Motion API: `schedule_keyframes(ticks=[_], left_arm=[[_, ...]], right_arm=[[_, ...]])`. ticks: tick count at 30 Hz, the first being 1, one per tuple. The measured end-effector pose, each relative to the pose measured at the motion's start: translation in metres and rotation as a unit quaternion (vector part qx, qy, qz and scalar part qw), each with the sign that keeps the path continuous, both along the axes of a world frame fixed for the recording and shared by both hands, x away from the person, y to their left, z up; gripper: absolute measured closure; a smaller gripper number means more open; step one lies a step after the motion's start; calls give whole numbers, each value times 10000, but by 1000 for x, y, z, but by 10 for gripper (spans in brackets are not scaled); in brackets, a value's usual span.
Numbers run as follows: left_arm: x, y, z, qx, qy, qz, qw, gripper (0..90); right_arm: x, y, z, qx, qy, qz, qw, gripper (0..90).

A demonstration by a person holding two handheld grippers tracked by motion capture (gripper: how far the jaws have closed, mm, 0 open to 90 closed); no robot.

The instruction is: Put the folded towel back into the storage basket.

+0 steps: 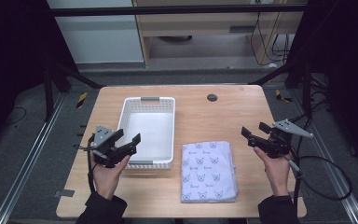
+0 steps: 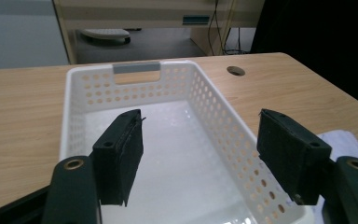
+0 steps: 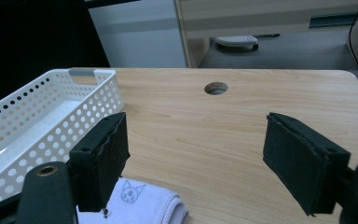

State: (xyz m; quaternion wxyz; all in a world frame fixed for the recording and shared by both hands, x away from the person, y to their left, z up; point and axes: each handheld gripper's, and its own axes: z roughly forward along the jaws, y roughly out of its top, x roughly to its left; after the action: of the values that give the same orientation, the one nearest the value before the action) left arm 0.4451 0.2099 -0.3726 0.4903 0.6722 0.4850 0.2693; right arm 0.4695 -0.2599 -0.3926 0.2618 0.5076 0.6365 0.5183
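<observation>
Centrally on the wooden table (image 1: 200, 121) sit a white perforated basket (image 1: 170, 135) and, just beside its near right corner, a folded white cloth (image 1: 208, 171) printed with small cat faces. The basket holds nothing and stands with its long side running away from the person; a grey handle marks each short end. The cloth lies flat, near the table's front edge.

The left gripper (image 1: 127, 140) is held in the left hand (image 1: 106, 173) at the basket's near left corner, its jaws spread wide and gripping nothing. From its own view the basket lies straight ahead between the jaws.

The right gripper (image 1: 254, 132) is held in the right hand (image 1: 275, 165) to the right of the cloth, apart from it, jaws likewise wide open and empty. A round hole (image 1: 211, 97) sits near the table's far edge.
</observation>
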Motion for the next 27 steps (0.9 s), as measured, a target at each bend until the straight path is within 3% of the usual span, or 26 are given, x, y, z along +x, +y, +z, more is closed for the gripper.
schedule_keyframes(ticks=[10,27], left_arm=[[3,-36,6,-56,-40,-281,9996,305],[-5,-82,-16,192,28,-534,9984,339]], right_arm=[[7,9,8,-125,-9,111,9999,226],[12,26,6,-174,-15,200,9996,275]])
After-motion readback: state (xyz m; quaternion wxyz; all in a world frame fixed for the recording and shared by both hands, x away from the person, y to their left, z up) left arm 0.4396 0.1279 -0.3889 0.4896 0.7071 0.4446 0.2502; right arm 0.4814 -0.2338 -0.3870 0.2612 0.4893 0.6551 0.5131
